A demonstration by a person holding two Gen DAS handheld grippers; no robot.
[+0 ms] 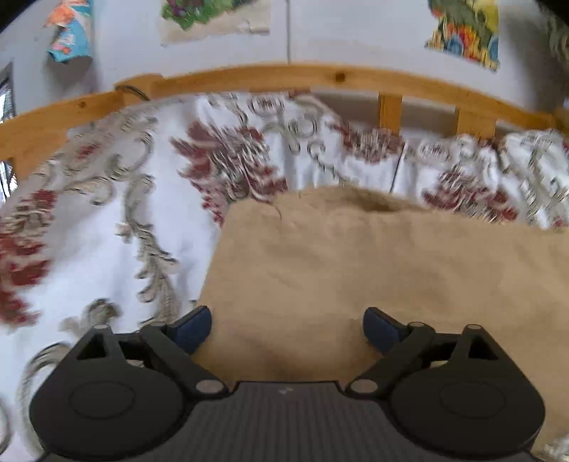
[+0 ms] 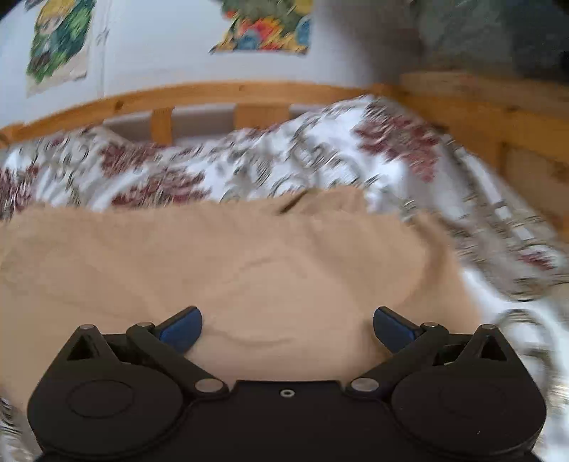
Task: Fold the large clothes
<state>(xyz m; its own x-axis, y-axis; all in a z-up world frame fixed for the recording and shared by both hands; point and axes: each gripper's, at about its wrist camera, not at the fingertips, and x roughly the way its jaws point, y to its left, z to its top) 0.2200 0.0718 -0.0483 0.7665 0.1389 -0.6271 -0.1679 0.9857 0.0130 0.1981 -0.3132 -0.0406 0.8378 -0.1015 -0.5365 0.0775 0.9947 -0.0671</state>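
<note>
One tan garment (image 1: pixel 373 270) lay spread on the bed's floral cover (image 1: pixel 89 220), directly ahead of and beneath both hand-held grippers. The left hand-held gripper (image 1: pixel 287 328) and the right hand-held gripper (image 2: pixel 287 328) each stood released, jaws wide, nothing between them. The cloth looked soft, light and limp; its far corners seemed the best hold.

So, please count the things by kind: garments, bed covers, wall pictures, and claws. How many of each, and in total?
Tan garment: 1
Floral bed cover: 1
Wall pictures: 3
Claws: 2, left claw, right claw
Total: 7
</note>
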